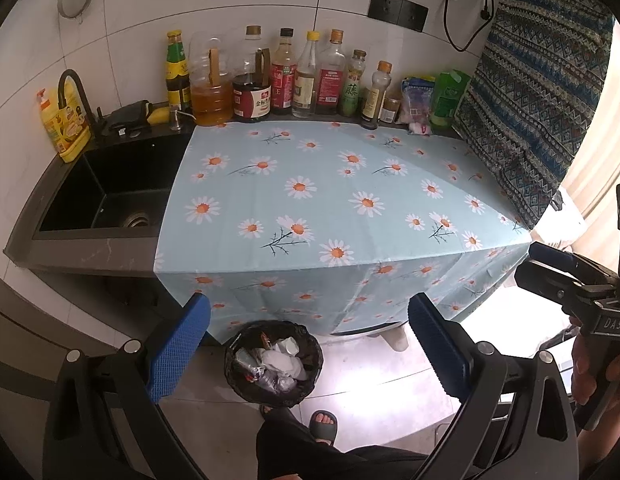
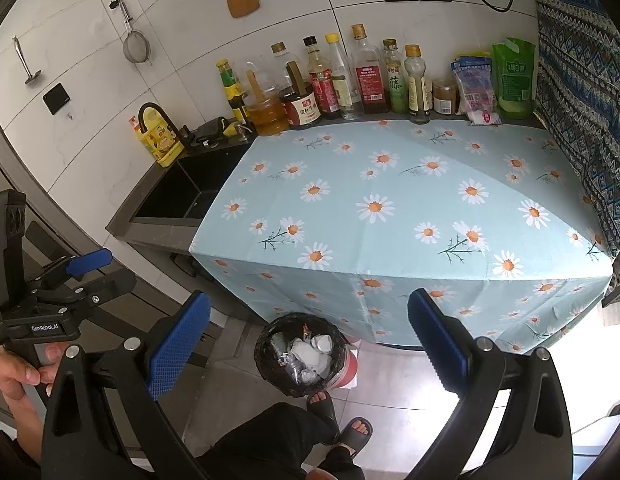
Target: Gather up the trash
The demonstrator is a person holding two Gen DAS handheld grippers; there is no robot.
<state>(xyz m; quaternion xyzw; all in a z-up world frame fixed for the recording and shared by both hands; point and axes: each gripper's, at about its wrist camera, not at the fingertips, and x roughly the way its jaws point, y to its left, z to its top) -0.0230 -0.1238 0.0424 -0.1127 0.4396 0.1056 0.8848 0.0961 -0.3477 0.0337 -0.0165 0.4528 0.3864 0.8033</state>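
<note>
Sitting on the floor below the table's (image 1: 349,184) front edge, the bin (image 1: 274,362) already holds crumpled trash, the cloth shows none left, and each hand-held gripper, left (image 1: 310,344) and right (image 2: 310,344), gapes wide, empty.

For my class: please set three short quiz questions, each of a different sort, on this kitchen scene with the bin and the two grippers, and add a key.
1. True or false: the left gripper holds a piece of trash.
2. Where does the trash bin stand? A on the daisy cloth; B on the floor in front of the counter; C in the sink.
3. Fill in: the bin's liner is ____ in colour.

Key: 1 false, both it and the right gripper are open and hold nothing. 2 B. 3 black.
</note>
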